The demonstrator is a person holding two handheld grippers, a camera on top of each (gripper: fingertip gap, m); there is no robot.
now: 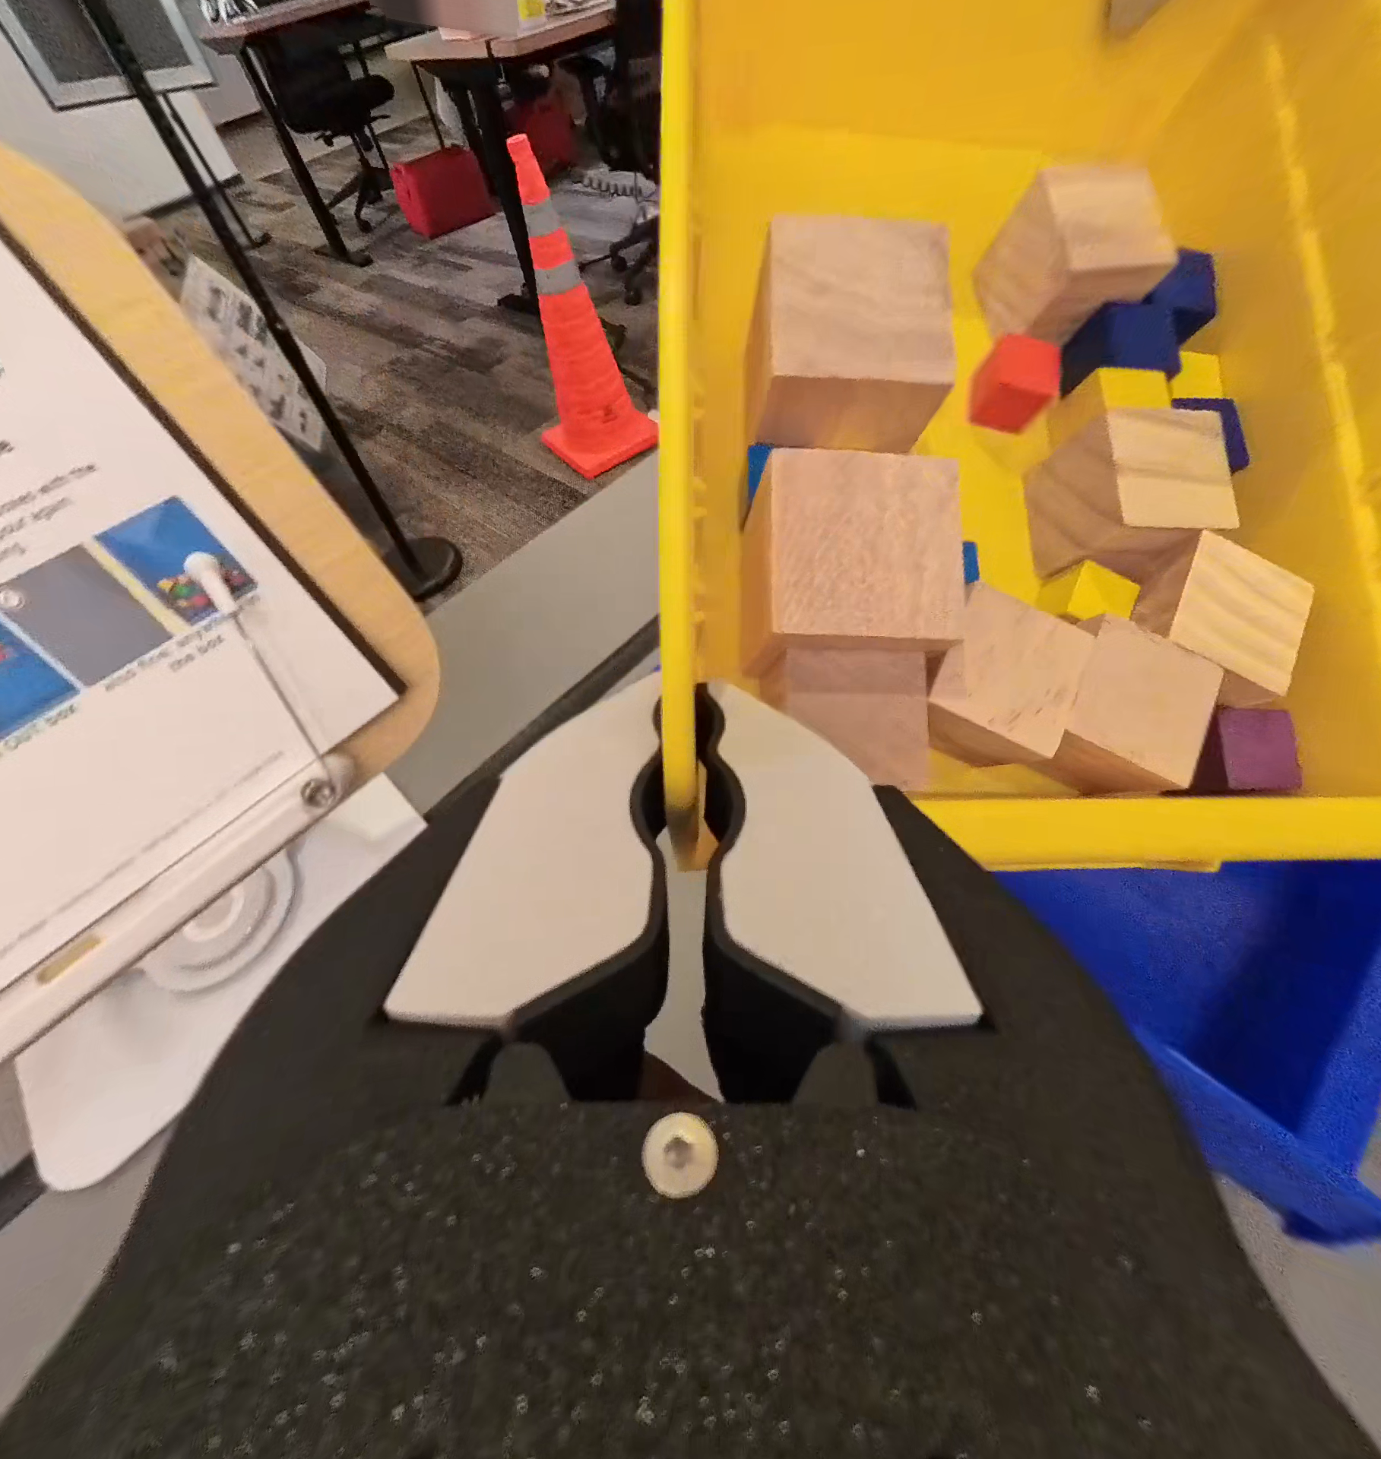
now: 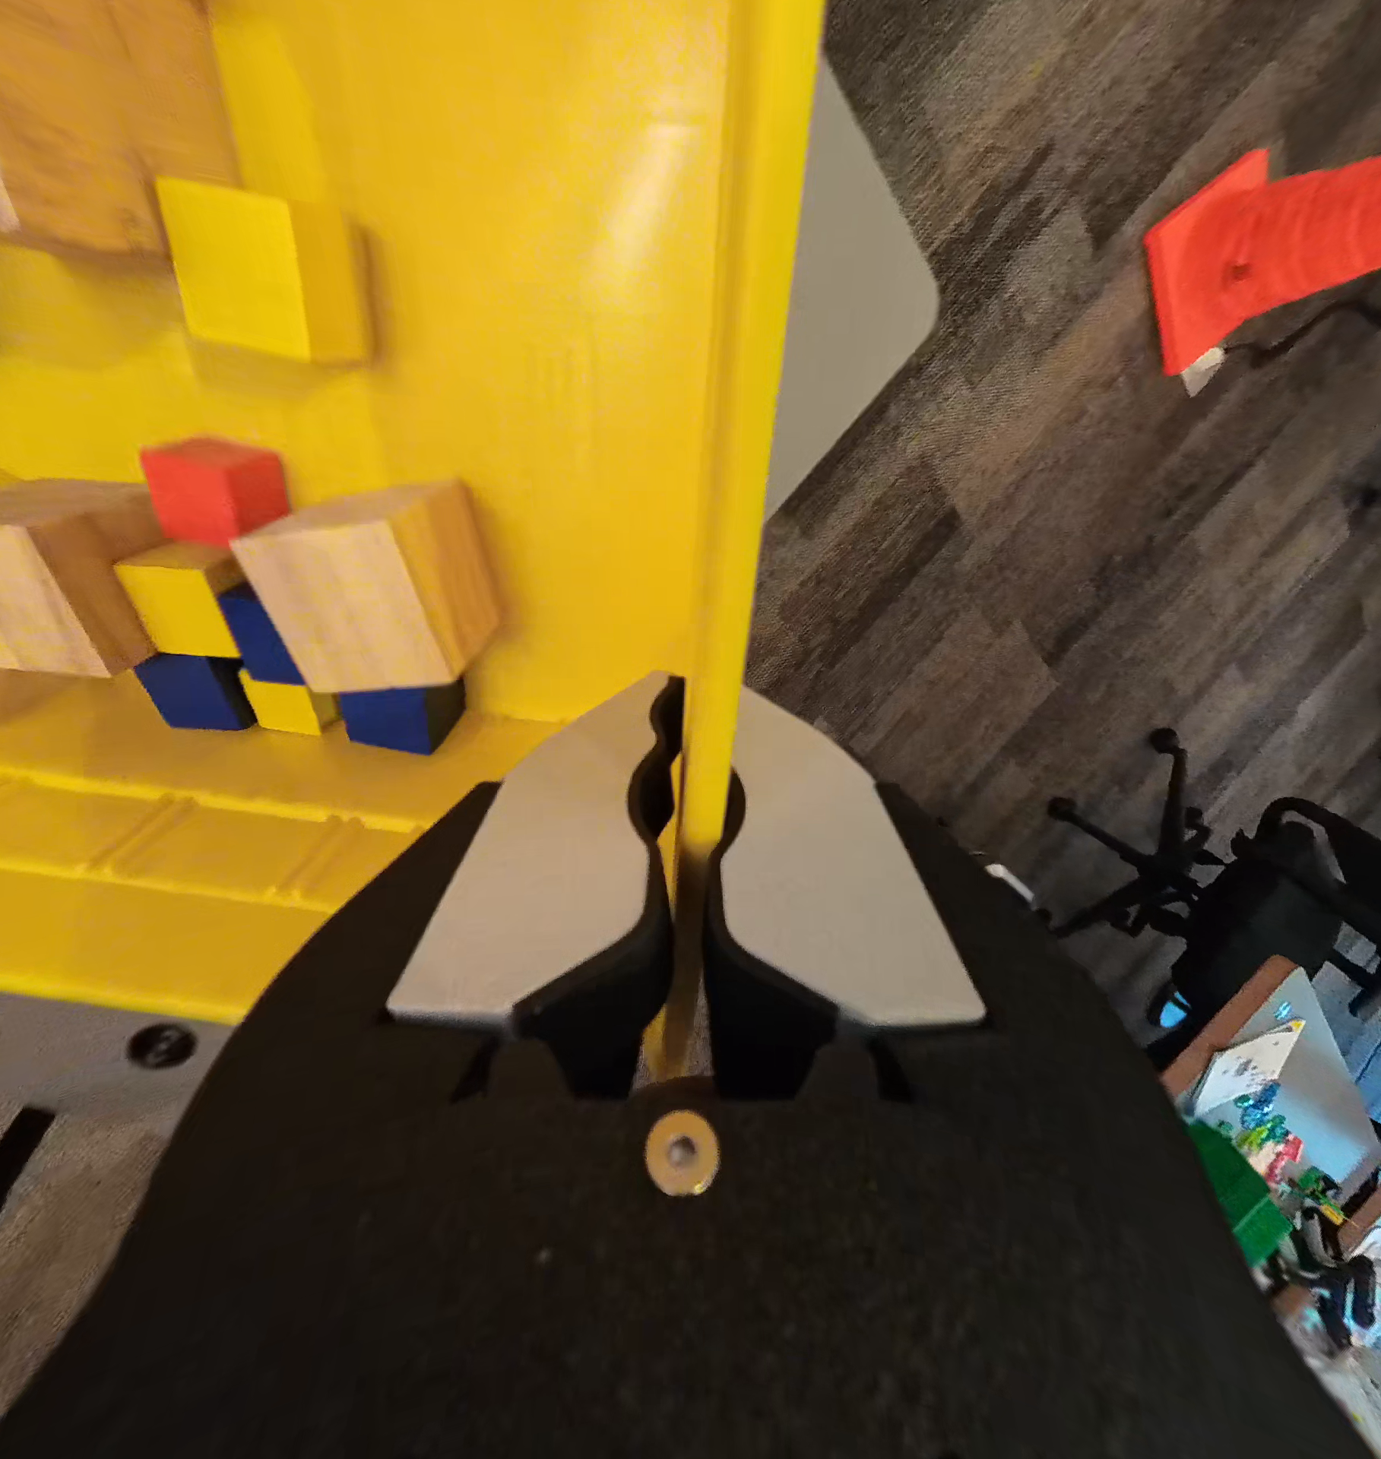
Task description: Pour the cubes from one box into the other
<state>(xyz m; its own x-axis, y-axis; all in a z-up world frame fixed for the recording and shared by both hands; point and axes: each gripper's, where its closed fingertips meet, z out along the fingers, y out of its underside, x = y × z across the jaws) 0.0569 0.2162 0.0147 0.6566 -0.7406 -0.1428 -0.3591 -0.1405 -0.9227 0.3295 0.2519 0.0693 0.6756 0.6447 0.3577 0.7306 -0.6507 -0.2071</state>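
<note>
grey table (image 1: 561, 584), carpeted floor (image 2: 1066, 474), orange cone (image 1: 584, 347)

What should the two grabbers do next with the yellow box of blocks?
Probably tip the yellow box a little further. Both the left gripper and right gripper pinch its walls, the blocks are still inside, and the blue box sits just below its edge.

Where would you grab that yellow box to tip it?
By its thin side walls, one tool on each side, coming over the rim. The left tool and right tool each pinch a wall of the yellow box; the thin upright walls fit between the fingers.
</note>
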